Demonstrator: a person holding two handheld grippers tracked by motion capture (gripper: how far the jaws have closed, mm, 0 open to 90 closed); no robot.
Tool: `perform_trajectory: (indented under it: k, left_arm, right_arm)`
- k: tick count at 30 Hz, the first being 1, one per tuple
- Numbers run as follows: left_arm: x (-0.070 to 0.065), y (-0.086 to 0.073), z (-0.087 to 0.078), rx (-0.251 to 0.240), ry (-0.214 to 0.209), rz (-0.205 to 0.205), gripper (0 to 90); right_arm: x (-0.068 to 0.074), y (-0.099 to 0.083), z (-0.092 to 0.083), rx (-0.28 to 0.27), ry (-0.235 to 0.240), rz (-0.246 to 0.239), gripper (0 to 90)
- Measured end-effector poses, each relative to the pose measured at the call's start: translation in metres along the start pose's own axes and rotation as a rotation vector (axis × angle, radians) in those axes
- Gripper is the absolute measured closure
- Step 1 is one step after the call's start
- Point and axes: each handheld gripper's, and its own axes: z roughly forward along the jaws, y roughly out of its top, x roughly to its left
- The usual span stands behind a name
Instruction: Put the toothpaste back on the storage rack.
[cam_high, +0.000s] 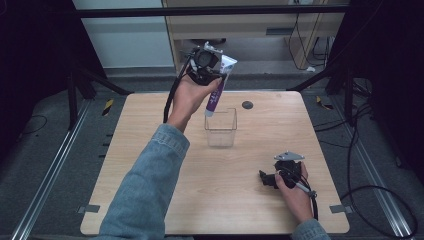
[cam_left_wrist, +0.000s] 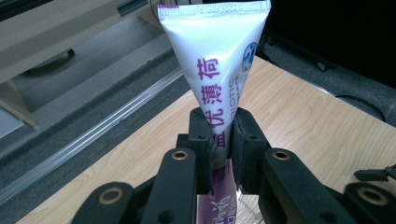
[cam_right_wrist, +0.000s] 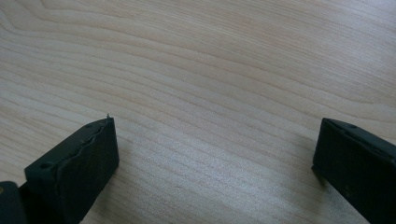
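A white tube with purple lettering hangs cap-down over a clear plastic box at the table's middle back. My left gripper, raised above the far edge, is shut on the tube; in the left gripper view the tube rises crimped end up from between the jaws of my left gripper. My right gripper rests low at the front right of the table, open. In the right gripper view my right gripper has its jaws wide apart over bare wood.
The wooden table has a small dark round disc near its back edge. Metal rails run along both sides on the floor. Cables lie at the right. A cabinet stands behind.
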Motion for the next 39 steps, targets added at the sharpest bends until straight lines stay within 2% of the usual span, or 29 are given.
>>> perform_trajectory:
  k: [3, 6, 13, 34, 39]
  left_arm:
    - [-0.002, 0.002, 0.004, -0.002, -0.004, 0.004, 79.6]
    - [-0.004, 0.004, 0.010, 0.014, 0.004, 0.030, 79.5]
    - [-0.006, 0.003, 0.020, 0.016, -0.019, 0.028, 79.6]
    - [-0.014, 0.005, 0.030, 0.003, -0.025, 0.051, 79.6]
    - [-0.020, 0.004, 0.038, 0.006, -0.035, 0.064, 79.6]
  right_arm:
    - [0.000, 0.000, 0.000, 0.000, 0.000, 0.000, 0.4]
    - [0.000, 0.000, 0.000, 0.002, -0.001, -0.001, 0.4]
    - [0.000, 0.000, 0.000, 0.001, -0.001, -0.003, 0.4]
    - [0.000, 0.000, 0.000, 0.001, -0.001, -0.003, 0.4]
    - [0.000, 0.000, 0.000, 0.003, 0.000, 0.000, 0.4]
